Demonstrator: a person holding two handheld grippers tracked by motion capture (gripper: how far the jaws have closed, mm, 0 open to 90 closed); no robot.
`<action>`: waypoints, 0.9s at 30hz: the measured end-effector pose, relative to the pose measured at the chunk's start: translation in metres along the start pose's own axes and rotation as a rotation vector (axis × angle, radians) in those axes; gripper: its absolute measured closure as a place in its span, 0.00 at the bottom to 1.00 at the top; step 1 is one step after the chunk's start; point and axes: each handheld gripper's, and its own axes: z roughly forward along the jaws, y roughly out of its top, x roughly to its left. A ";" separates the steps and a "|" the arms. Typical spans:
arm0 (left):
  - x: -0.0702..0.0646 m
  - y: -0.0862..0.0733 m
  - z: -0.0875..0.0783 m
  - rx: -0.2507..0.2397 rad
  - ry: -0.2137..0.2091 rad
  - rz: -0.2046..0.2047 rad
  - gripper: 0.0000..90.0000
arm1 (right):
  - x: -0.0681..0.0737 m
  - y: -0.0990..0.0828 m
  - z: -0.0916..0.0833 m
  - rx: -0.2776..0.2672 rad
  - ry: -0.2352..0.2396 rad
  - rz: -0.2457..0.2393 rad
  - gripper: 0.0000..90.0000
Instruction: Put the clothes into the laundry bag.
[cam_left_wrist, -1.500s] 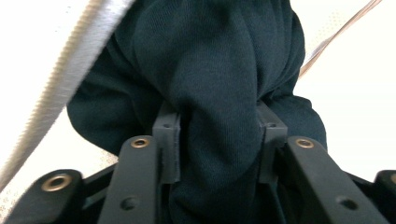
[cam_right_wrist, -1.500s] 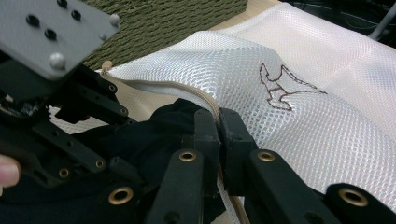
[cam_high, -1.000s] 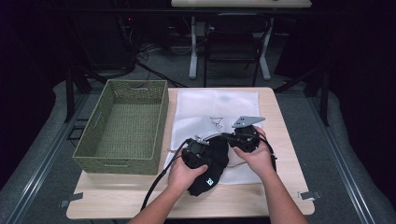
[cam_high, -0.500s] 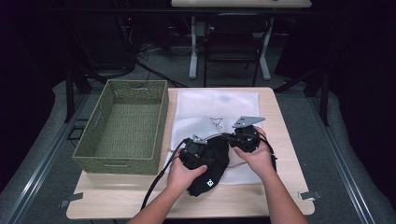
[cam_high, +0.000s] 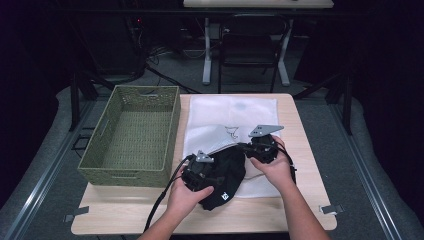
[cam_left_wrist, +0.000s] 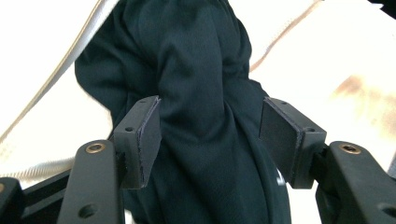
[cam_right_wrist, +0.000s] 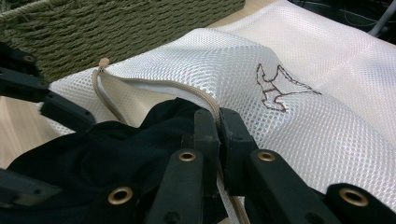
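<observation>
A white mesh laundry bag (cam_high: 235, 110) with a brown embroidered mark lies on the table, its near opening lifted. My right gripper (cam_high: 246, 148) is shut on the bag's zipper edge (cam_right_wrist: 205, 100) and holds it up. A black garment (cam_high: 226, 176) is bunched at the bag's mouth, partly under the raised mesh (cam_right_wrist: 303, 93). My left gripper (cam_high: 212, 172) is at the garment's left side. Its jaws have just been opening, and a fold of the black garment (cam_left_wrist: 201, 70) stands between the pads (cam_left_wrist: 144, 135) in a loose gap. The right gripper (cam_right_wrist: 218, 126) has its jaws pressed together.
A green woven basket (cam_high: 127, 172) stands on the left of the table, close to the bag and to my left hand. Its wall (cam_right_wrist: 116, 28) rises just behind the bag. The wooden table (cam_high: 280, 215) has bare strips near the front edge. A chair and desk legs stand beyond.
The left gripper has drawn back slightly toward the near left and lifted a little, with its jaws wider around the garment. The right gripper and the held bag edge have not moved.
</observation>
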 end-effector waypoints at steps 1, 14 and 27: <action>-0.001 -0.002 -0.002 -0.003 -0.004 -0.005 0.44 | 0.000 0.000 0.000 0.001 -0.001 -0.001 0.96; -0.003 -0.030 -0.012 0.009 0.000 -0.021 0.43 | 0.000 0.000 -0.001 -0.003 -0.001 -0.002 0.96; -0.010 -0.046 0.001 0.061 0.014 -0.003 0.34 | 0.000 0.000 -0.001 -0.003 -0.003 -0.004 0.96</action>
